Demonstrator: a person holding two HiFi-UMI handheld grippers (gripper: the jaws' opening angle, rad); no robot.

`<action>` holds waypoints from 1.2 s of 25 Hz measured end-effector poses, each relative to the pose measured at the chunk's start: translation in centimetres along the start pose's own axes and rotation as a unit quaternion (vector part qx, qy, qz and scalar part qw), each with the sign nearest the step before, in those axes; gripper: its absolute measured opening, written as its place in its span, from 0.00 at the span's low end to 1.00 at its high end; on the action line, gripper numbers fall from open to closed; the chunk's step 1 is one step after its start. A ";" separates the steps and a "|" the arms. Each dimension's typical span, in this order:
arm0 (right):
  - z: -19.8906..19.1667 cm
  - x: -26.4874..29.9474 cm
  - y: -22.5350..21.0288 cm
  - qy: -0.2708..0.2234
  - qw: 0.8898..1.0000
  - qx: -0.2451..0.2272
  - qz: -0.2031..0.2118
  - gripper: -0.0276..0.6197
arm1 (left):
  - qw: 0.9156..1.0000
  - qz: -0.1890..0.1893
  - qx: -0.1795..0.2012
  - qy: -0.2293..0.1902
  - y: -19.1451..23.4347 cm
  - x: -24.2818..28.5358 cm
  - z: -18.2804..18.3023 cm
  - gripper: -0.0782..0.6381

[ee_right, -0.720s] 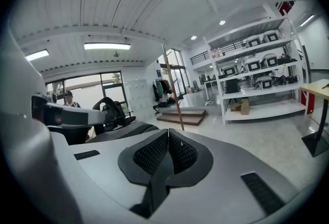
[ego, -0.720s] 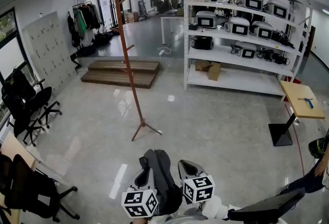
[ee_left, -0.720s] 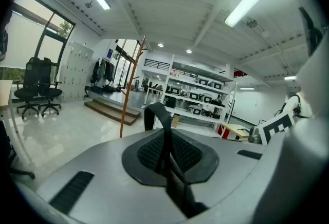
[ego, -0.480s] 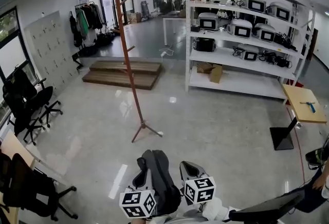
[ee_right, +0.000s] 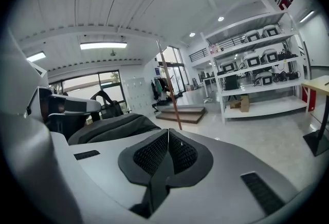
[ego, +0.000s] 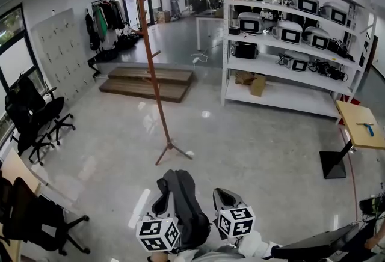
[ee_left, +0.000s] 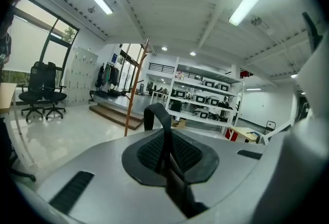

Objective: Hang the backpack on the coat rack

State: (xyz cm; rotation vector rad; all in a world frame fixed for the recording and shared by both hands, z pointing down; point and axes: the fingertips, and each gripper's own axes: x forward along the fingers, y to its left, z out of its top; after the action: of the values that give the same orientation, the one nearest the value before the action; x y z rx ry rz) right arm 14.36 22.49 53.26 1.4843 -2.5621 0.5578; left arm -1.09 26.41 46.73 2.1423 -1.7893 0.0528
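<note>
A dark grey backpack (ego: 182, 210) hangs low between the two grippers, at the bottom of the head view. My left gripper (ego: 162, 201) is shut on its black top strap (ee_left: 158, 124), which loops up out of the jaws in the left gripper view. My right gripper (ego: 221, 199) is beside the backpack's right side, its jaws pressed together with nothing between them; the backpack (ee_right: 110, 128) shows to its left. The tall brown coat rack (ego: 152, 68) stands on the floor ahead, apart from the backpack, also visible as the rack pole (ee_left: 134, 89) and the rack pole (ee_right: 168, 89).
White shelving (ego: 289, 44) with appliances fills the right. Low wooden steps (ego: 147, 82) lie behind the rack. Black office chairs (ego: 33, 119) stand at the left, another chair (ego: 36, 219) at the lower left. A small wooden table (ego: 361, 125) is at the far right.
The view has shifted slightly toward the rack and shelving. The backpack stays gripped by the left gripper; both grippers sit a little lower in the picture.
</note>
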 end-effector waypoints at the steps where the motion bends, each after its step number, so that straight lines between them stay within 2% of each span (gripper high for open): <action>1: 0.2 0.2 -0.2 -0.001 1.000 0.000 -0.001 0.06 | 1.000 0.000 0.001 -0.002 0.0 0.3 0.2 0.13; 7: 1.8 2.0 -0.7 -0.009 1.000 -0.007 0.002 0.06 | 1.000 -0.002 0.009 -0.002 0.3 2.3 1.2 0.13; 17: 1.9 5.6 -1.5 -0.001 1.000 -0.001 -0.001 0.06 | 1.000 -0.005 0.004 0.001 2.0 5.6 1.7 0.13; 30: 4.5 12.2 -2.4 -0.006 1.000 0.004 -0.006 0.06 | 0.999 -0.034 0.010 0.016 3.6 11.9 3.5 0.13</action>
State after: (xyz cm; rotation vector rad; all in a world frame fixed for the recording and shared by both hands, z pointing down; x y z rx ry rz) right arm 10.55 9.80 53.26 1.5071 -2.5612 0.5593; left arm -2.83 13.66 47.23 2.2021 -1.7030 0.0866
